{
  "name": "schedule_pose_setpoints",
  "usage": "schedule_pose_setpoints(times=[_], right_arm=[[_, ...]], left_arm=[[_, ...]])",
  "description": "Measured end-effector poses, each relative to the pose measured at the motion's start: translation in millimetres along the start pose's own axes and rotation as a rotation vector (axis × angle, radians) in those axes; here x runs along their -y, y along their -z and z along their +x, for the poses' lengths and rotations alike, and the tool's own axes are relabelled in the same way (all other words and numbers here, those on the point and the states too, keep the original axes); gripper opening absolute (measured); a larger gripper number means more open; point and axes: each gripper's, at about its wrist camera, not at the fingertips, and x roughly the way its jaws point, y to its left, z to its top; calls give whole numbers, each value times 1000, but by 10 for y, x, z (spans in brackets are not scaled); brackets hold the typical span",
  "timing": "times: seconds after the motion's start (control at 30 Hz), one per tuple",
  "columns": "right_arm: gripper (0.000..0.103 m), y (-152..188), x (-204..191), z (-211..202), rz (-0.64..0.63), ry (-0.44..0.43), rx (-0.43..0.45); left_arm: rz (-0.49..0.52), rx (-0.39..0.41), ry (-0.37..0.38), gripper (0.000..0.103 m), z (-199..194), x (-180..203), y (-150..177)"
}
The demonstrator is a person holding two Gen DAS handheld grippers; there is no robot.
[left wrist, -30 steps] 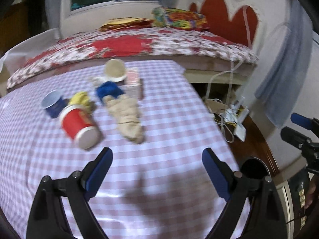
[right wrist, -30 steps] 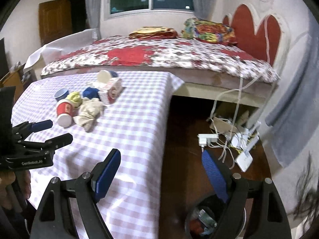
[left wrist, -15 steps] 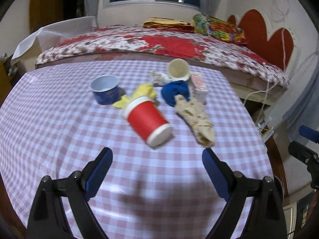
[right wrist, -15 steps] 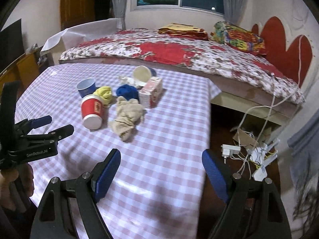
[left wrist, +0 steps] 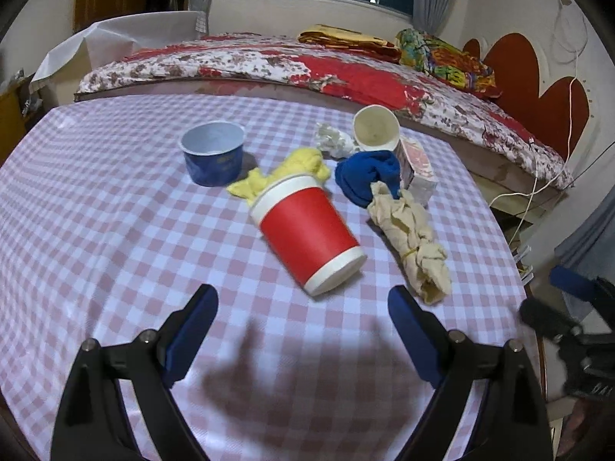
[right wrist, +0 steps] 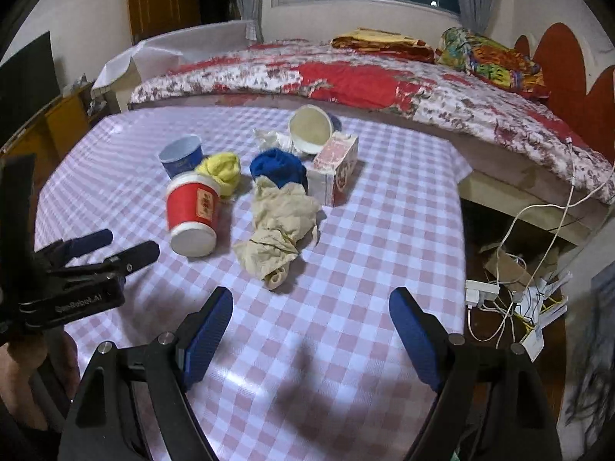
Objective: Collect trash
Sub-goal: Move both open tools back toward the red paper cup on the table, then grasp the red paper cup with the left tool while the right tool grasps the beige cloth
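on the checked table (left wrist: 96, 230) the trash sits clustered; the left gripper (left wrist: 303, 317) and right gripper (right wrist: 311, 317), jaws wide and empty, approach. next comes closing on the tipped red cup (left wrist: 307, 230).

Red cup (left wrist: 310, 230) lies tipped beside crumpled beige paper (left wrist: 411, 234) on checked cloth.

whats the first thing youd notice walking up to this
A clutter of trash in the middle of the pink checked table: a red paper cup on its side, a crumpled beige wad right of it. Behind them sit a blue bowl and a small carton, with both open tools empty.
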Motion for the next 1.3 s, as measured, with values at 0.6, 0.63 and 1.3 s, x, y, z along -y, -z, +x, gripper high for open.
schedule_pose_setpoints(times=[0.6,0.63,1.3], right_arm=[[85,-52,-128,796,-70,-92,-98],[85,-73,-146,836,-72,-95,-98],[21,-232,-102,929,3,-149,-79]], left_arm=[[11,-65,-67,79,593,-154,-142],[15,-61,-71,79,571,-181,-140],[56,-25,19,60,418,-226,-148]])
